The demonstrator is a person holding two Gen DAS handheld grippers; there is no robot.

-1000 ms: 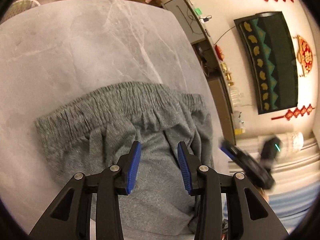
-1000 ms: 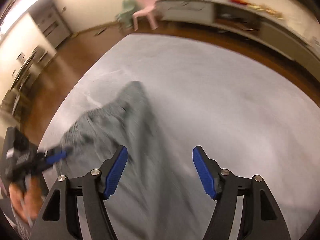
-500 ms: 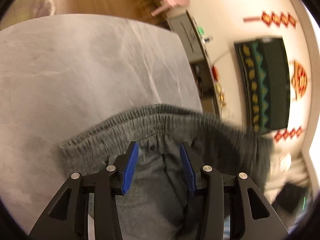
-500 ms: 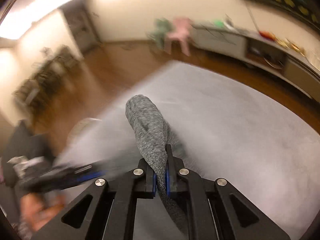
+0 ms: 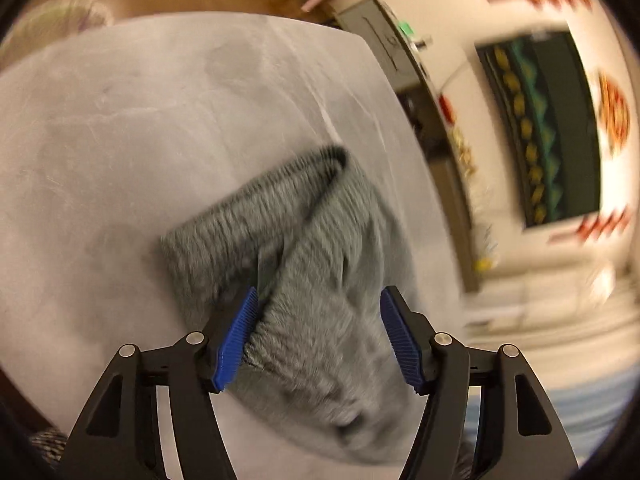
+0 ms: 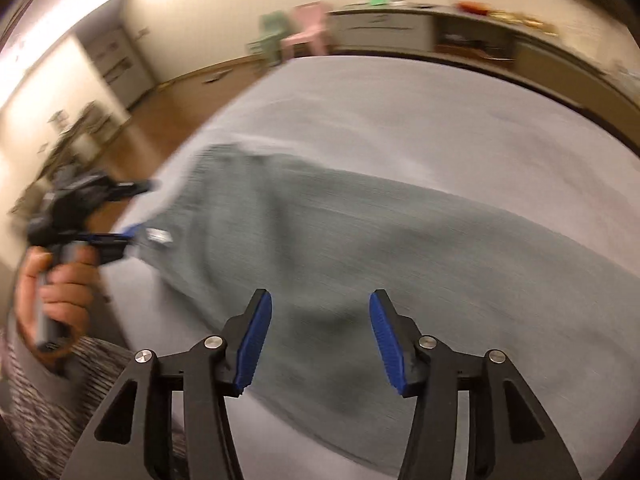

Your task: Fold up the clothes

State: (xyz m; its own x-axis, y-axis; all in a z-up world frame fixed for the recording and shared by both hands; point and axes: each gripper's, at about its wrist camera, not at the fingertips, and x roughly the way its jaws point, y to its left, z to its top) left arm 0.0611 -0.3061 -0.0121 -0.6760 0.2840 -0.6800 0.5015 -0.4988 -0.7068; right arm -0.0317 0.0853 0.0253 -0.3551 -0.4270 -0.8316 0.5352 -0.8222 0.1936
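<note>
**Both grippers letting go of the halved trousers**

Left wrist view: your left gripper (image 5: 316,334) points steeply down over the grey trousers (image 5: 304,280), and its jaws are opening. The elastic waistband (image 5: 280,196) lies doubled over on itself on the grey table (image 5: 120,120), and cloth sits between the blue pads (image 5: 236,336) with the left pad just at the fabric edge; the other pad stands clear, so nothing is pinched. Judging by the doubled waistband, the lengthwise fold, leg over leg, is laid and you are in the release.

Right wrist view: your right gripper (image 6: 320,340) hangs tilted down above the middle of the trousers (image 6: 340,248), its jaws opening with only blurred cloth beneath them, not gripped. The garment runs long across the table (image 6: 440,120) from the waist end at the left towards the lower right. There your left hand (image 6: 56,284) grips its tool at the table's edge, the gripper tips by the waist end.

Next comes, most likely, the crosswise fold: take hold of one end with both grippers at its corners, and carry it over to the other end, keeping the layers aligned.
</note>
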